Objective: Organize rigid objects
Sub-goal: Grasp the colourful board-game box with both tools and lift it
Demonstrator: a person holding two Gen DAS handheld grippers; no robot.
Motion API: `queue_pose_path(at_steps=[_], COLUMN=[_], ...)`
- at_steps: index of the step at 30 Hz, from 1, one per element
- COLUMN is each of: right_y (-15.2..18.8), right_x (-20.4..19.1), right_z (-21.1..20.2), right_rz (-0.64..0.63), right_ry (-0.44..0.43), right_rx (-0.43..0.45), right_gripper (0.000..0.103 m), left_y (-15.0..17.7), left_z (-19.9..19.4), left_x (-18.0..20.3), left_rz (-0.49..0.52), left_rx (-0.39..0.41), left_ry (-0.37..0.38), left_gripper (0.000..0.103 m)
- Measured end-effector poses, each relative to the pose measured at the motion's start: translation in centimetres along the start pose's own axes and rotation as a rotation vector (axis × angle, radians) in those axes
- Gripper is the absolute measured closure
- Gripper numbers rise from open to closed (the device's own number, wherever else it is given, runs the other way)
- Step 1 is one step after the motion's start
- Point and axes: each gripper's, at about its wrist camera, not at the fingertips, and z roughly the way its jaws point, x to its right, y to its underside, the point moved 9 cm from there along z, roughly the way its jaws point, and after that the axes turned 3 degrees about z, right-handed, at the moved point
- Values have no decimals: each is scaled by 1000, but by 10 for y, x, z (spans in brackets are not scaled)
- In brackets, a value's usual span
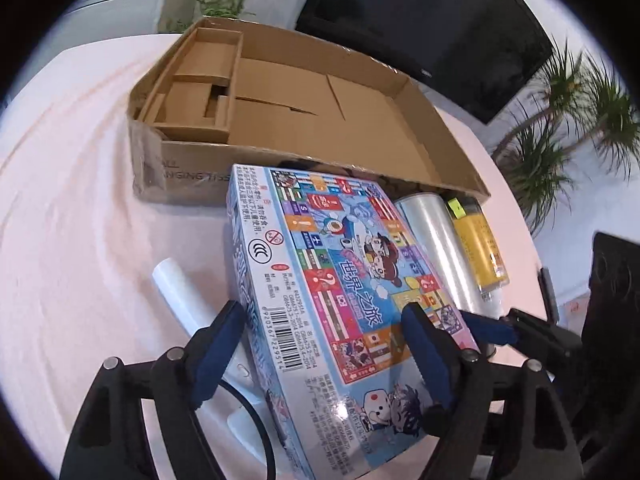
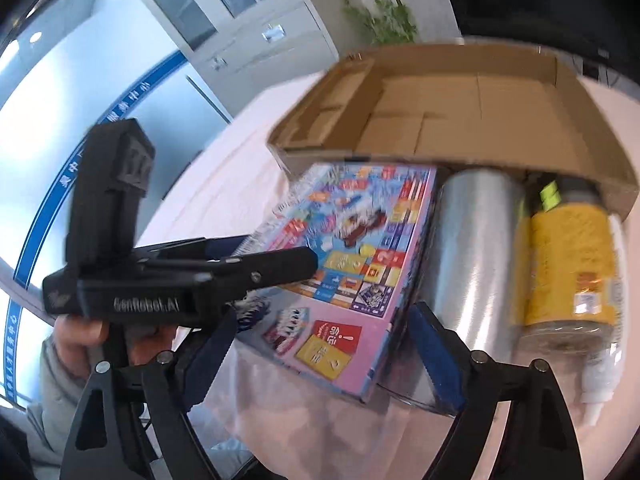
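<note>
Blue pads of the left gripper [image 1: 320,340] straddle the board-game box [image 1: 336,280], jaws spread, not clearly pinching its edges, while the right gripper [image 2: 324,344] hangs open at its near corner. Clear film roll [image 2: 476,256] and yellow bottle [image 2: 568,264] lie outside the right jaw; the cardboard tray [image 1: 440,136] waits beyond. Judging by this, the box's pickup is in hand: next, close on it and lift it into the tray.

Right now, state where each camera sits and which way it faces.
Left wrist: on the left gripper, looking down at the game box between its fingers.
Right wrist: on the right gripper, facing the plastic roll; a hand shows.
Shared: game box, cardboard tray, yellow bottle.
</note>
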Motion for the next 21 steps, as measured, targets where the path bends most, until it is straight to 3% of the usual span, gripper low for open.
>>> queue_pose_path(at_steps=[2, 7, 12, 15, 18, 21], right_y=[0, -3, -11, -14, -17, -26], right_x=[-4, -3, -5, -10, -16, -22], right_z=[4, 16, 35, 45, 33, 12], right_rz=[-16, -2, -33, -44, -86, -112], right_ry=[47, 43, 108, 151, 235, 256], right_rx=[-8, -21, -8, 32, 108, 196], right_gripper=[17, 15, 12, 12, 13, 16], left_y=[3, 3, 4, 7, 4, -12], left_z=[-4, -6, -7, -15, -30, -50], left_x=[-3, -12, -9, 0, 13, 24], left_rz=[6, -6, 33, 76, 116, 145], left_rx=[5, 1, 39, 86, 166, 253], left_ry=[-13, -19, -50, -61, -77, -99], left_gripper=[32, 32, 32, 32, 33, 34])
